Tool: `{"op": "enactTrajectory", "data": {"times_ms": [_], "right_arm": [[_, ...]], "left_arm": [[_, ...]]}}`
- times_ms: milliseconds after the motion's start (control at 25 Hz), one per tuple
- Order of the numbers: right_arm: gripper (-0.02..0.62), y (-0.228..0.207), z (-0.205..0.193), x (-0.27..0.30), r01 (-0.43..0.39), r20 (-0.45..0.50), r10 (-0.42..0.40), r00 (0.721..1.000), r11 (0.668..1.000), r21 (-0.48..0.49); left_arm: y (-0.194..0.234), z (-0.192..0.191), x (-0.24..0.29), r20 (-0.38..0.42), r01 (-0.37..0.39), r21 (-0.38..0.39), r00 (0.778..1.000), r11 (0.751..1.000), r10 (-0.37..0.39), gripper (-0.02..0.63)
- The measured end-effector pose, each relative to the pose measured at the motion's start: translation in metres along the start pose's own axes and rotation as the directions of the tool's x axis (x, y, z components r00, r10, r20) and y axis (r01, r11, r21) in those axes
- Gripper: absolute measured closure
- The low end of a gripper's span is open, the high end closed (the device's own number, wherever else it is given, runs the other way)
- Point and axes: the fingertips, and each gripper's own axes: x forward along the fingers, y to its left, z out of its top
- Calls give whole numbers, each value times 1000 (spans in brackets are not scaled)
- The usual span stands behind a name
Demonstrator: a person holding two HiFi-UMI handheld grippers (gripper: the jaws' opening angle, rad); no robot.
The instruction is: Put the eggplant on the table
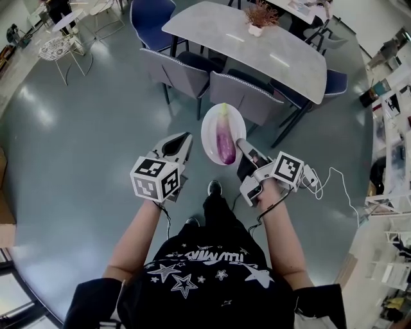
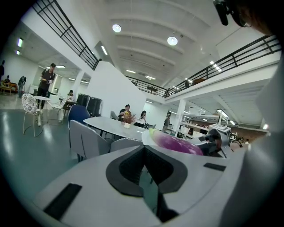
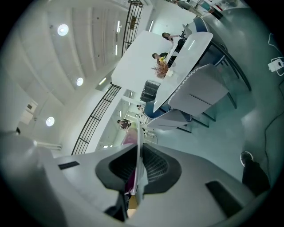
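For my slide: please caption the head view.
The right gripper holds a white plate bearing an eggplant; left gripper shut, empty.

Lofty open-plan office hall — long grey table point(image 1: 257, 45) ringed by chairs point(image 1: 244, 97), polished floor point(image 1: 83, 148), railed mezzanine point(image 2: 235, 55) overhead, shelving point(image 1: 393, 103) at right.

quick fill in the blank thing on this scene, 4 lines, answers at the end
1. The eggplant lies on a white ____.
2. The right gripper is clamped on the plate at its ____.
3. The left gripper is shut and holds ____.
4. The table ahead carries a small potted ____.

Missing words: plate; rim; nothing; plant
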Motion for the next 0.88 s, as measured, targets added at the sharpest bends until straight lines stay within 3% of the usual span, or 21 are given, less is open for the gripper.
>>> {"op": "enactTrajectory", "data": {"times_ms": [200,400,880], "right_arm": [[561,-12,27,29,-34,-26,35,999,999,20],[561,-8,88,72,-57,-36,60,998,996,62],[561,-49,169,124,-65,-80,71,994,995,78]], "left_arm": [[16,10,28,-6,-37,7,999,999,37,600],[40,58,79,-4,-64,28,998,998,64,600],[67,74,170,3,-112,34,994,993,112,600]]}}
